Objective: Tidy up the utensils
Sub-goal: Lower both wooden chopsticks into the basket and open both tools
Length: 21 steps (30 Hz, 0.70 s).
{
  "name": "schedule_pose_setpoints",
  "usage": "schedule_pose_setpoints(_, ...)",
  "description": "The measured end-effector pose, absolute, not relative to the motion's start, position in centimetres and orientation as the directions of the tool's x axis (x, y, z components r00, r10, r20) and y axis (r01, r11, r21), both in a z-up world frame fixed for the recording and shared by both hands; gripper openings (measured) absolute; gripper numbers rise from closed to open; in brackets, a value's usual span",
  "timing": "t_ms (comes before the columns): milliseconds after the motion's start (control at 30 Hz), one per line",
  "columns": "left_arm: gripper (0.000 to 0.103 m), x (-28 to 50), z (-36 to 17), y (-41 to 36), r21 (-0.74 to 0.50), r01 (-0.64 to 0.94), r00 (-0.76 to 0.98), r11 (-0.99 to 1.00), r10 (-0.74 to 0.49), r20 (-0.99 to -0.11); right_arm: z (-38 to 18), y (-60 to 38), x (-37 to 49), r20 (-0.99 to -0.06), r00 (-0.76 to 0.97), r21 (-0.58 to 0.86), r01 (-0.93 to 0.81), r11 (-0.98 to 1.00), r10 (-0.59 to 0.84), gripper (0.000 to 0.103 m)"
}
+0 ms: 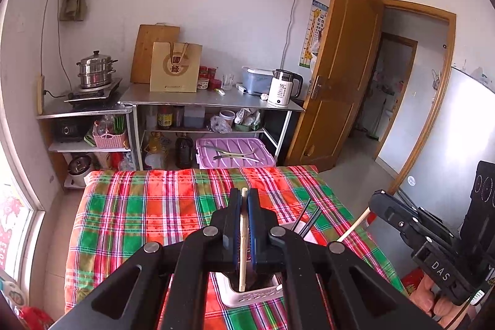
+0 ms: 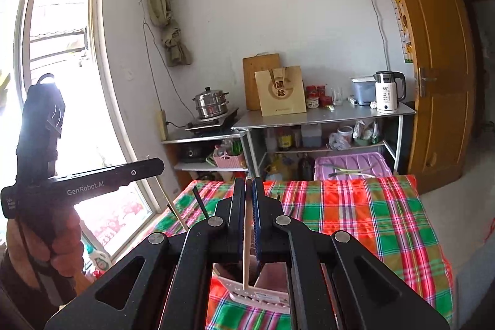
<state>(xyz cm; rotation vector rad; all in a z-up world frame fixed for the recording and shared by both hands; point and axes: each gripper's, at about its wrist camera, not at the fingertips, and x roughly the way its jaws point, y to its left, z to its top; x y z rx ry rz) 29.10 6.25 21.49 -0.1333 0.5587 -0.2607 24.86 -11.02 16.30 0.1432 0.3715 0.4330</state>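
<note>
Clamping a pale wooden chopstick [image 1: 243,240] upright between blue ribbed pads, the left hand-held gripper [image 1: 243,200] is nearly closed; the stick's lower end dips into a white perforated plastic utensil basket [image 1: 250,296]. The right hand-held gripper [image 2: 248,190], matte black, pinches a second pale wooden chopstick [image 2: 246,255] over the same basket [image 2: 256,297]. Two dark chopsticks [image 1: 306,217] stand beside the basket. All rest on a bed covered by a red-green plaid woven cloth [image 1: 148,206], its far half bare. Lettering reads "GenRobot.AI" and "DAS". A white electric kettle [image 1: 283,88] on the steel desk [image 1: 210,99] shows "55".
</note>
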Motion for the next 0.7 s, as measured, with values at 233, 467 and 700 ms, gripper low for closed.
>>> schedule_pose_setpoints(233, 0.004, 30.9, 20.3, 6.1, -0.209, 0.218, 0.810, 0.953, -0.296, -0.507, 15.4, -10.6, 26.2, -0.329, 0.839, 0.224, -0.377, 0.899, 0.434, 0.004)
schedule_pose_setpoints(467, 0.004, 31.5, 17.4, 5.8, -0.224, 0.232, 0.782, 0.947, -0.318, -0.536, 12.9, -10.2, 26.9, -0.374, 0.821, 0.223, -0.372, 0.901, 0.432, 0.004)
schedule_pose_setpoints(700, 0.004, 31.8, 14.1, 5.6, -0.220, 0.226, 0.746, 0.949, -0.314, -0.587, 10.5, -10.0, 27.1, -0.427, 0.796, 0.228, -0.364, 0.903, 0.429, 0.004)
